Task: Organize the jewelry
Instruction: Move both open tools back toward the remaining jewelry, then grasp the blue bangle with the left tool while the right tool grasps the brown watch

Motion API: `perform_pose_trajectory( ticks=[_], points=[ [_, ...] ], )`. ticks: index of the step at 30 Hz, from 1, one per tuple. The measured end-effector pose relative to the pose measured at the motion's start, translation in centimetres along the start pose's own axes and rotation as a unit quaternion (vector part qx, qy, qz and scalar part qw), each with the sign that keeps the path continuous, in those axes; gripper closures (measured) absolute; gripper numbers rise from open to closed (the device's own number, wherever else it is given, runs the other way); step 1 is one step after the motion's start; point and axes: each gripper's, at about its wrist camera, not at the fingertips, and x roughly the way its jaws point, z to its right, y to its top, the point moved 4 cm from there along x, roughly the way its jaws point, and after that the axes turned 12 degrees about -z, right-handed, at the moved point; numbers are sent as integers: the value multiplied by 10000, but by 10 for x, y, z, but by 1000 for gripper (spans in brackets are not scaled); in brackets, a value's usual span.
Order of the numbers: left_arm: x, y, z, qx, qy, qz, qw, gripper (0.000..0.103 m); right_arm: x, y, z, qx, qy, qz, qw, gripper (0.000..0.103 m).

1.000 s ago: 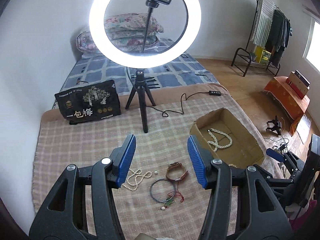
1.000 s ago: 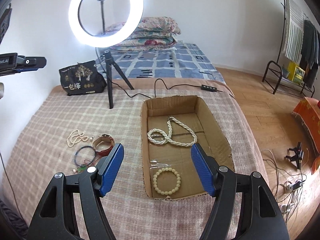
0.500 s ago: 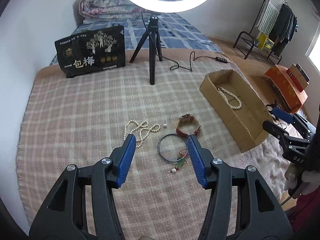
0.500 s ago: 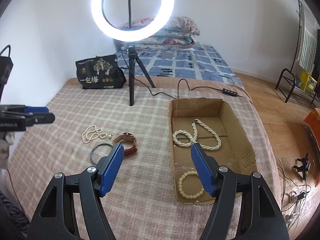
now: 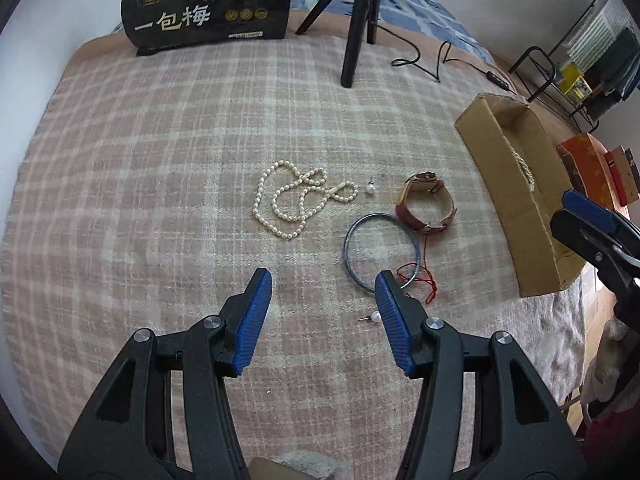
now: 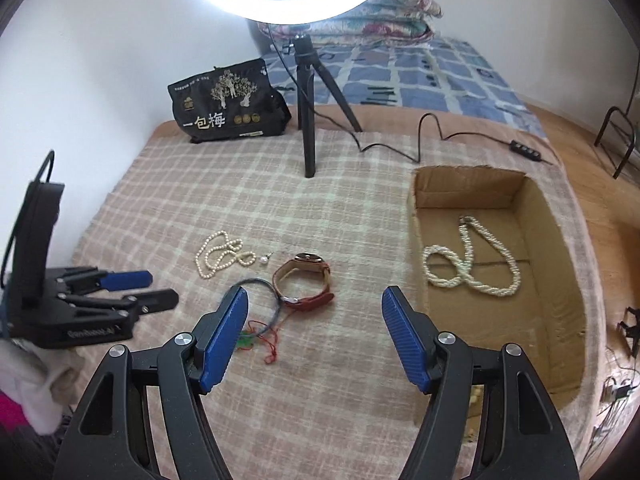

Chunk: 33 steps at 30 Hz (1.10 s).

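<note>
On the checked blanket lie a thin pearl necklace (image 5: 292,200) (image 6: 222,254), a loose pearl earring (image 5: 370,188) (image 6: 264,259), a brown-strap watch (image 5: 428,204) (image 6: 306,286), a blue bangle (image 5: 378,252) (image 6: 256,286) with red cord, and a second pearl stud (image 5: 374,317). The cardboard box (image 5: 516,184) (image 6: 556,264) holds a thick pearl rope (image 6: 472,264). My left gripper (image 5: 323,280) (image 6: 136,288) hangs open low over the blanket, just short of the bangle. Nothing lies between the open fingers of my right gripper (image 6: 314,300), which is near the watch.
A ring light on a black tripod (image 5: 358,20) (image 6: 306,92) stands at the back of the blanket, its cable (image 6: 404,148) running right. A black printed bag (image 5: 208,4) (image 6: 226,104) leans behind. Folded quilts (image 6: 372,8) sit on the bed beyond.
My left gripper has dropped and tipped downward toward the loose jewelry, which now fills more of its view. My right gripper has swung left, from over the box toward the watch.
</note>
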Motion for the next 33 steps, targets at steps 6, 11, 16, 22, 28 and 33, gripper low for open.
perform_pose_trajectory(
  ticks=[6, 11, 16, 22, 28, 33],
  points=[
    [19, -1, -8, -335, -503, -72, 9981, 64, 27, 17, 1, 223, 210, -284, 9991, 36],
    [31, 3, -4, -498, -869, -148, 9949, 79, 54, 23, 5, 339, 192, -581, 9975, 55],
    [40, 10, 0, -616, -969, -211, 9932, 80, 72, 24, 8, 370, 137, -778, 9962, 60],
    [49, 14, -2, -705, -926, -352, 9926, 82, 84, 27, 13, 391, 141, -874, 9953, 68],
    [56, 16, -1, -723, -894, -427, 9925, 82, 94, 28, 14, 442, 211, -972, 9941, 75],
    [64, 19, 3, -739, -920, -509, 9917, 84, 103, 27, 13, 416, 122, -1090, 9931, 76]
  ],
)
